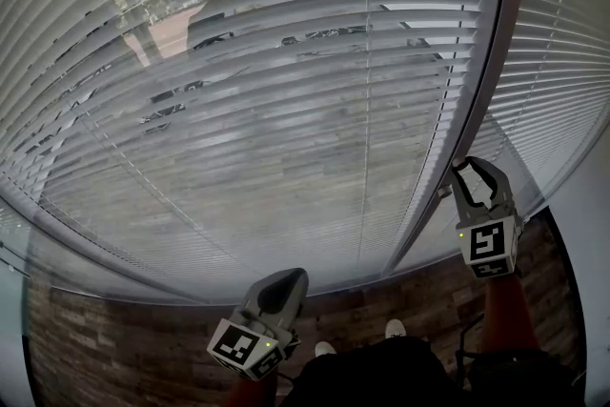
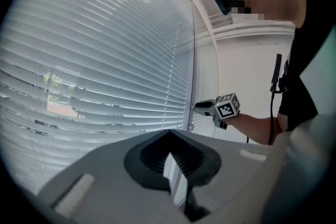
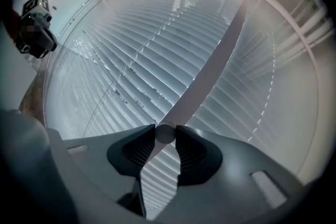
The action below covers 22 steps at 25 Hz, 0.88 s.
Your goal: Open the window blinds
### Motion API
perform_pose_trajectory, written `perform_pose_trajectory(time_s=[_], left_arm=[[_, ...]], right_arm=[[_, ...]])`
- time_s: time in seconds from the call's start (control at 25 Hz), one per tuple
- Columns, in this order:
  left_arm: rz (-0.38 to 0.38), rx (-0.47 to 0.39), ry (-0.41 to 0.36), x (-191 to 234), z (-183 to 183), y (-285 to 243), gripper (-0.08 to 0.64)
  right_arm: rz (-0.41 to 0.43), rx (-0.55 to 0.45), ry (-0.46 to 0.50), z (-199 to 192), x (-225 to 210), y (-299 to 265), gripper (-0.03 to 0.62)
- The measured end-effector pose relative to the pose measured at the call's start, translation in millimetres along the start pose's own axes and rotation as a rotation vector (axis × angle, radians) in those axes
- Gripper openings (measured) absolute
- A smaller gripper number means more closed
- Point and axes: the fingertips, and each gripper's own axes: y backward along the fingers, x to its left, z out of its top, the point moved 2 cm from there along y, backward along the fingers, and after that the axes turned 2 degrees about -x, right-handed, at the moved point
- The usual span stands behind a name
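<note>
The window blinds have pale horizontal slats tilted partly apart, and the street outside shows through them. A grey upright window post divides them from a second blind. My right gripper is at that post, level, shut on the rounded lower end of the tilt wand; both pads touch it. The left gripper view shows this gripper from the side, at the post. My left gripper hangs lower and nearer to me, away from the slats, tips together and nothing held.
A second blind hangs right of the post. A wooden floor runs below the window, with the person's shoes on it. A white wall stands to the right.
</note>
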Motion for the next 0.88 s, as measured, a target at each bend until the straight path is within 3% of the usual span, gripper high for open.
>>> perform_pose_trajectory(time_s=[0.44,0.88], left_arm=[[-0.002,-0.013,-0.001,1.4,0.7,-3.0,0.000],[-0.007,-0.037,-0.008,0.3,5.1,-1.8,0.000]], right_arm=[[-0.066,0.050,0.344,-0.1,6.4,-2.0,0.149],[-0.074,0.047,0.363,0.1,6.0,-1.8,0.149]])
